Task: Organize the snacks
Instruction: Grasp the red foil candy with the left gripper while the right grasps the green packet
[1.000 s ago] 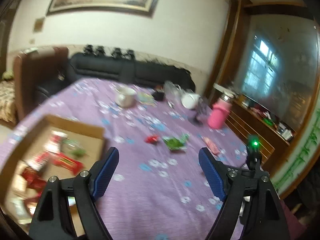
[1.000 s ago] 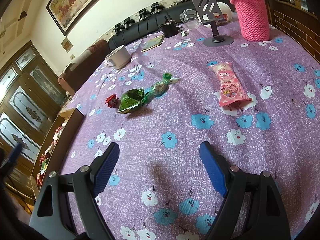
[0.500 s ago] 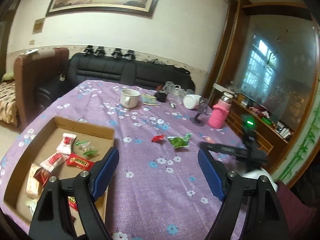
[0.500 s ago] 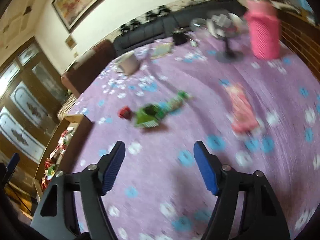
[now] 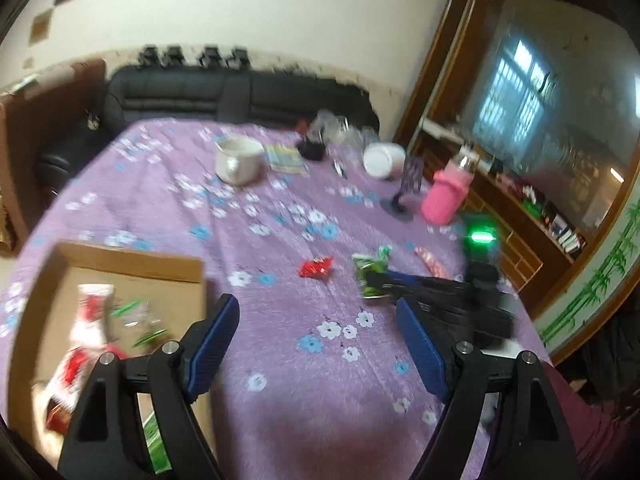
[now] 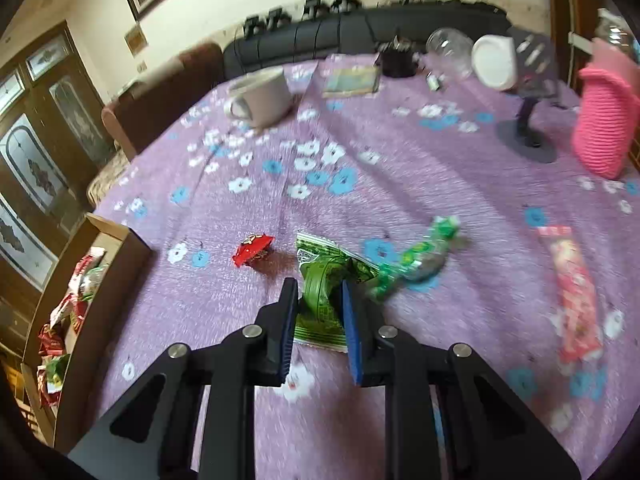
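Observation:
My right gripper (image 6: 320,304) is shut on a green snack packet (image 6: 320,296) that lies on the purple flowered tablecloth; it also shows in the left wrist view (image 5: 370,276). A small red wrapped snack (image 6: 254,250) lies just left of it, a green candy bag (image 6: 424,256) just right, and a pink snack packet (image 6: 576,296) further right. My left gripper (image 5: 320,332) is open and empty above the cloth, beside a cardboard box (image 5: 120,264) that holds several snacks. The box also shows at the left edge of the right wrist view (image 6: 108,232).
At the far side of the table stand a white mug (image 6: 264,96), a booklet (image 6: 352,78), a dark cup (image 6: 398,62), a glass jar (image 6: 448,56), a white lid (image 6: 494,62), a phone stand (image 6: 528,136) and a pink knitted bottle (image 6: 606,136). A black sofa (image 5: 224,92) is behind.
My right gripper has moved forward to the green packet and closed its fingers on it. My left gripper has shifted a little and stays open.

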Demonstrator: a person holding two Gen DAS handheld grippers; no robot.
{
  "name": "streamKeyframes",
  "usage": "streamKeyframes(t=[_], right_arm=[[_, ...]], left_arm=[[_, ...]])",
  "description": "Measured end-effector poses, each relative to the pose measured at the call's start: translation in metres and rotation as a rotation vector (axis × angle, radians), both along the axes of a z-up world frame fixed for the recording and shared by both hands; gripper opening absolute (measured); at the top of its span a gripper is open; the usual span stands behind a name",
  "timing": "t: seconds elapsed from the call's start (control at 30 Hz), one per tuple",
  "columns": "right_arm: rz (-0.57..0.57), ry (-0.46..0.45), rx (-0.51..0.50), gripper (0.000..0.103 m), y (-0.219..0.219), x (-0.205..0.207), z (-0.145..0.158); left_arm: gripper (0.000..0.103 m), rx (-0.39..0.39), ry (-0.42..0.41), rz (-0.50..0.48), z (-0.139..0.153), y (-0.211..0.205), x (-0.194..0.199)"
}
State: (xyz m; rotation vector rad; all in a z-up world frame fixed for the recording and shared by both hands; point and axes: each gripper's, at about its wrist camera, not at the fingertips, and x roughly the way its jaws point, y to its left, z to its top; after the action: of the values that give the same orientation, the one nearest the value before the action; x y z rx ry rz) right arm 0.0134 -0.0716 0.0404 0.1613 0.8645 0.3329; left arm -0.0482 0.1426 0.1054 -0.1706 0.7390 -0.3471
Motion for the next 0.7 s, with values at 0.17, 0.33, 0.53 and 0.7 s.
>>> streamKeyframes(t=[0.17,0.33,0.53,0.7], right_arm=[[-0.011,-0.062,0.100,0.023,-0.029,-0.026,0.008],[-0.024,0.021,0.216,0.024,-0.049,-0.011,-0.010],[-0.008,0.002,0.239,0.023,-0.047,-0.012,-0.003],[-0.002,0.000,0.255,0.023,-0.048,-0.013,-0.001]], left_arm=[[0.075,0.011,0.128,-0.041,-0.031,-0.033,0.060],[0.065,0.146,0.157,-0.042,-0.060,-0.069,0.107],[0.020,0.296,0.192,-0.051,-0.094,-0.090,0.130],[0.012,0.296,0.168,-0.041,-0.091,-0.084,0.122]])
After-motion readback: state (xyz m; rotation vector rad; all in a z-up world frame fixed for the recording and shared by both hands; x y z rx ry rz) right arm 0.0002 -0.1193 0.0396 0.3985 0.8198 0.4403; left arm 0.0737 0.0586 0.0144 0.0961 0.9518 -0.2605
